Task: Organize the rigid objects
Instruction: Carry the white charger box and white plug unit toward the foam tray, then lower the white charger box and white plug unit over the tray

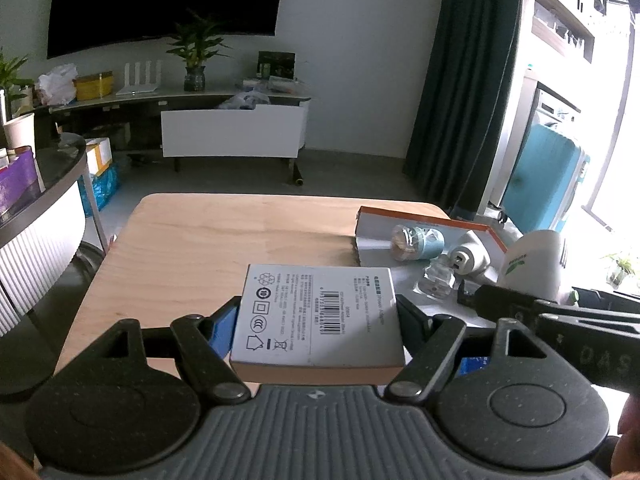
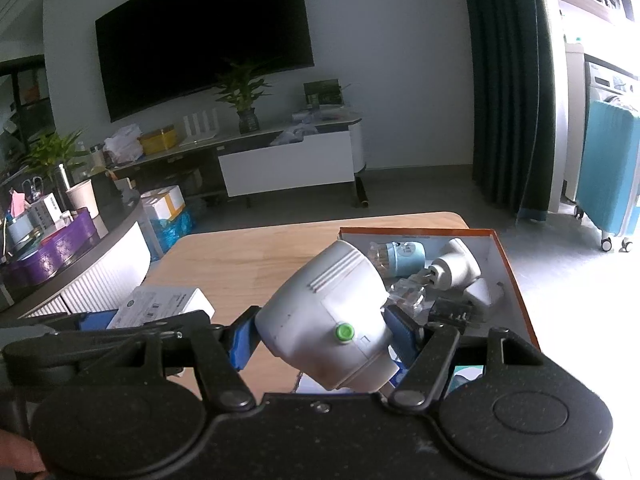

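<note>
My left gripper is shut on a flat white box with a barcode label, held above the wooden table. The same white box shows at the left of the right wrist view. My right gripper is shut on a white device with a green button, near the front edge of an orange-rimmed tray. That white device appears at the right in the left wrist view. The tray holds a blue-capped jar, a white plug adapter and a clear item.
A black clip-like piece lies in the tray's front part. Past the table stand a low TV cabinet with plants, a dark curtain and a blue suitcase. A curved counter with clutter is at the left.
</note>
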Motion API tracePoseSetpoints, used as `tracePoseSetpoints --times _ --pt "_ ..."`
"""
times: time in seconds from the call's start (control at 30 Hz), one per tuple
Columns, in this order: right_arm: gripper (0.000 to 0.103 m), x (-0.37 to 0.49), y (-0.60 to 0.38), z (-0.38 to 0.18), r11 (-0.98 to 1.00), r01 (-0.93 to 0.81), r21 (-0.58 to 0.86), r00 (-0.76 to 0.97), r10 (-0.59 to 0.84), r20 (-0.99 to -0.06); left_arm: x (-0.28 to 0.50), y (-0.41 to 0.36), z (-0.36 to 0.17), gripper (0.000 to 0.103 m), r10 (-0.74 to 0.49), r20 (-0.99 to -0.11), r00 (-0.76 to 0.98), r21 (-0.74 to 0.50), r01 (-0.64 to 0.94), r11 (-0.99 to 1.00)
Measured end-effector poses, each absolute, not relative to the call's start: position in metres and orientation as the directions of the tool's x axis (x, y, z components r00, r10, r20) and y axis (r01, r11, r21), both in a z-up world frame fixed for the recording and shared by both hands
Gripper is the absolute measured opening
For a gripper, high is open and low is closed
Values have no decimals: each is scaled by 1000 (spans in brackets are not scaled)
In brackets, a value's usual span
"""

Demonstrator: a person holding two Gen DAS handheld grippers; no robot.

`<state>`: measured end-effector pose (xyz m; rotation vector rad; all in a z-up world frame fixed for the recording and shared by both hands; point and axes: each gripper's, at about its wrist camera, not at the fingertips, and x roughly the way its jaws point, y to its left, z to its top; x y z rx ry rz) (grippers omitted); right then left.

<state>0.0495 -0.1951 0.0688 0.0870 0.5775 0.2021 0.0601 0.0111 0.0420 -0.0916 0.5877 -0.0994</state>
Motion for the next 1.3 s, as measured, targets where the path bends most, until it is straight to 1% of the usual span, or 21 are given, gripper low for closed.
tracePoseSetpoints --times 0.9,1.3 --pt "80 41 -220 70 984 -92 150 841 158 -518 66 -10 39 79 -173 -554 814 -102 140 985" --pt "80 41 -248 67 988 -20 151 847 97 -523 75 -28 36 79 -217 -560 800 -108 189 976"
